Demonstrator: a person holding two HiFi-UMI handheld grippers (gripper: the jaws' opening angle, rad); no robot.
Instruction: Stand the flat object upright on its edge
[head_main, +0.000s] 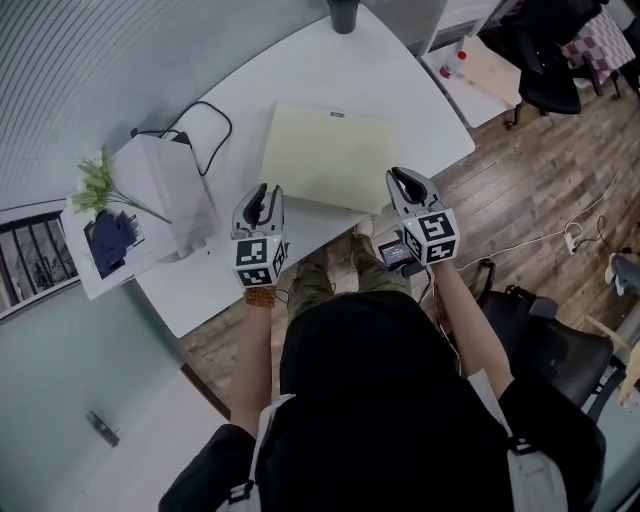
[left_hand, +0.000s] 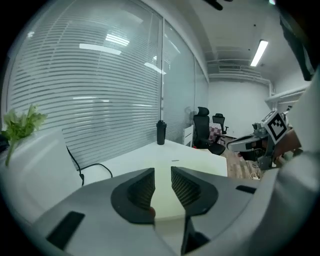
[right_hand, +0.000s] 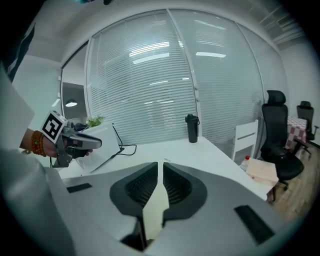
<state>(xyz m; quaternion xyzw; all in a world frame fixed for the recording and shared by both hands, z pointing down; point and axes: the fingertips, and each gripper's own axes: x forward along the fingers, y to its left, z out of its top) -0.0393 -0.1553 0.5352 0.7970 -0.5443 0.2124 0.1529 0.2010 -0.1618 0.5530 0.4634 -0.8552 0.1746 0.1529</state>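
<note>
Person (head_main: 390, 400) in dark clothes leans toward a white table (head_main: 330, 70). Well left of the left gripper stand a plant (head_main: 100, 185) and a white bag (head_main: 165, 190). Left gripper (head_main: 262, 195) hangs at the board's near left corner, jaws parted, nothing between them. Pale board (head_main: 330, 155) lies flat just ahead of both grippers. Right gripper (head_main: 402, 180) hangs at its near right corner, jaws closed and empty.

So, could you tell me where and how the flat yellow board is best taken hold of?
Probably its near long edge, towards both ends, coming in low from the person's side. The board lies flat on the table, so only its thin edges offer a pinch, and that edge is nearest the left gripper and right gripper.
</note>
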